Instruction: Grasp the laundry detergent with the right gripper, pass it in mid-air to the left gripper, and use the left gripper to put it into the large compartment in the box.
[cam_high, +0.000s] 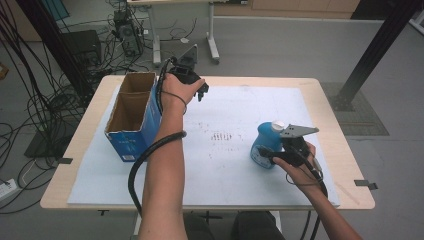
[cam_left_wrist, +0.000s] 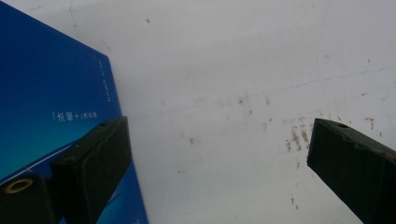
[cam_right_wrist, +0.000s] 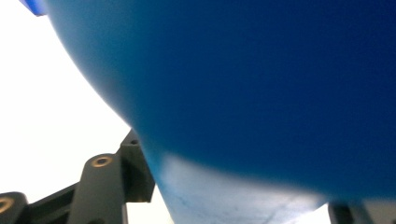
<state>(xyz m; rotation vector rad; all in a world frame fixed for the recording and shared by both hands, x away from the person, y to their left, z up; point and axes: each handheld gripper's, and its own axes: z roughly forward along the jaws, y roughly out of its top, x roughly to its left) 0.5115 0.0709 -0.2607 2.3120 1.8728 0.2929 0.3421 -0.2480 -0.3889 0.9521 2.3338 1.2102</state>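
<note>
Blue bottle with white cap is stood upright on the white mat, right of centre, well apart from the blue carton at the mat's left edge. The carton is open-topped and split into two compartments, both apparently empty.

Right gripper is brought in level from the bottle's right side. In the right gripper view the bottle body is seen right up against the lens, sitting between the two jaws; the left jaw is butted against the bottle wall, the right jaw mostly cut off at the frame edge. Bottle is judged clamped, or all but clamped. Full pad contact on the far side cannot be confirmed.

Left gripper is held above the mat just beside the carton's right wall, jaws spread wide with nothing between them. In the left gripper view only stained mat is framed between the jaws, carton face alongside the left one.

Step judged: grasp on the bottle, ahead of a lift.

Next move, as a judgement: grip to be confirmed firm, bottle lifted straight up and kept upright, then carried left toward a carton compartment. A rounded wall is being held, so slip or tilt is to be watched. The carton may need steadying by the left gripper.
</note>
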